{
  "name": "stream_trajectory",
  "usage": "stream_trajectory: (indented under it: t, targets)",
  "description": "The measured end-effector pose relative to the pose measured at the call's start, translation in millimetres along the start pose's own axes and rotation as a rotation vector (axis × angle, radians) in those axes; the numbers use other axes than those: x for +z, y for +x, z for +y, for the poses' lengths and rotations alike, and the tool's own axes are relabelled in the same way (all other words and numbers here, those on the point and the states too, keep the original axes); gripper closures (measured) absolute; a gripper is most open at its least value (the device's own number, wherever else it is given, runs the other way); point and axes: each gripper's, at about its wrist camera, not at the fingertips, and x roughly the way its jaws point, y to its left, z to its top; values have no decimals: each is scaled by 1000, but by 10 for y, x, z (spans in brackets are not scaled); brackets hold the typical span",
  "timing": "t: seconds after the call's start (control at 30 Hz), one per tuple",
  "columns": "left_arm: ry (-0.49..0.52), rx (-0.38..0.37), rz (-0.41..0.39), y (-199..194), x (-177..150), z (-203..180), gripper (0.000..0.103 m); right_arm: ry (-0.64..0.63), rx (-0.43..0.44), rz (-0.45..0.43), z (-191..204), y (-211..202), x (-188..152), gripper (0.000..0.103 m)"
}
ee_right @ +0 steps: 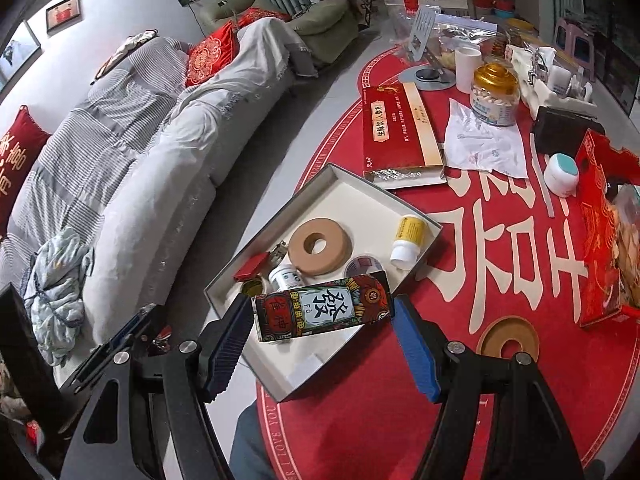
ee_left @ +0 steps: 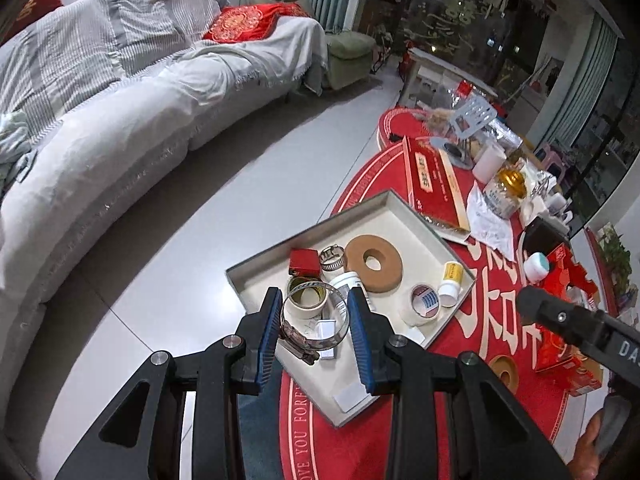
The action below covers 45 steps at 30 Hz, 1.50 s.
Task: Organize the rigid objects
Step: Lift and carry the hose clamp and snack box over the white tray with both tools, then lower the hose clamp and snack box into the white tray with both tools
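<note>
Two tape rolls (ee_left: 306, 300) lie in the tray (ee_left: 276, 248).

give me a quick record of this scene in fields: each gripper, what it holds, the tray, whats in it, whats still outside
left gripper: fingers around a metal hose clamp, over the tray
right gripper: decorated box between its fingers, over the tray
tray: shallow, white inside, on the red tablecloth
in tray: cork ring, yellow-labelled bottle, small red box, tape roll
outside tray: second cork ring, white jar
</note>
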Motion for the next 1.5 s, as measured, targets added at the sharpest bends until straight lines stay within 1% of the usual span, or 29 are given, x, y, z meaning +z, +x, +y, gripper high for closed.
stream_trajectory:
  t: [0.27,0.5,0.7,1.07,1.5]
  targets:
    - [30,20,43,402,33,-110,67,-52,-37,2,-17,266,130,31]
    - [51,37,49,587,109,-185,67,-66,-68,20,-56,511,235,31]
    - [55,44,65,722,110,-182,67,-74,-76,39,-57,670,261,31]
    - [61,60,86,838,59,-168,67,-68,-89,55,-125,811,278,31]
    - [78,66,86,834,41,-230,67,-81,-92,64,-137,818,217,31]
